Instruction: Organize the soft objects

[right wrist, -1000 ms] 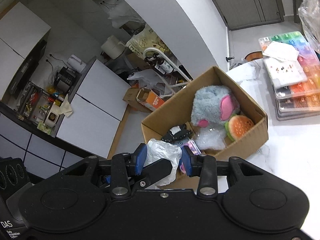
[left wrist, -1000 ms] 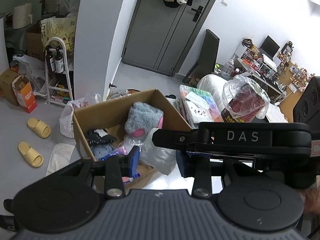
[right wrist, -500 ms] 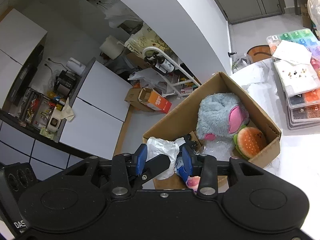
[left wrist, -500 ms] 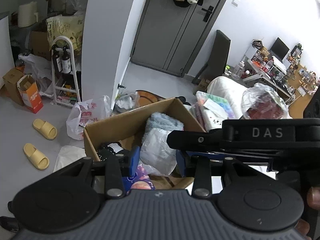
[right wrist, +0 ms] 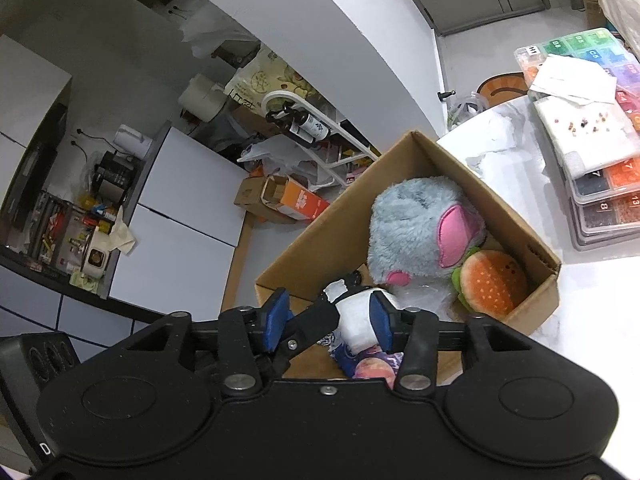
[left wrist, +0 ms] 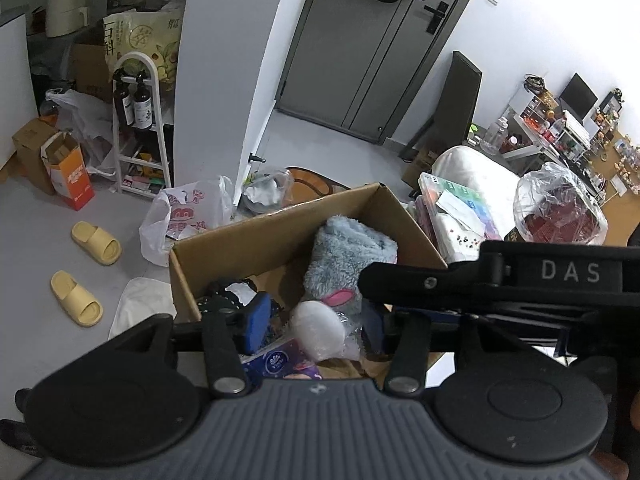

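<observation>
Two grippers hang over a brown box point(right wrist: 448, 184) that sits on a white table point(right wrist: 592, 320). The left gripper point(left wrist: 316, 324) has its blue pads spread wide, and a white bag point(left wrist: 318, 330) lies between them, but I cannot tell if they touch it. The right gripper point(right wrist: 330, 320) is spread wide too, and the same white bag point(right wrist: 358, 320) rests against its right pad; the other gripper's black finger pokes in from 8 o'clock.

Inside the box, a fluffy gray toy point(right wrist: 416, 228) with pink ears leans at the 1 o'clock end. A burger toy point(right wrist: 490, 284) sits just beside it at 4 o'clock, touching it. A small black toy point(left wrist: 226, 292) lies by the left wall. A purple tissue pack point(left wrist: 276, 362) lies at the near edge.

Bead trays point(right wrist: 592, 128) are stacked on the table at 2 o'clock, well apart from the box. Yellow slippers point(left wrist: 86, 272) lie on the floor at 9 o'clock.
</observation>
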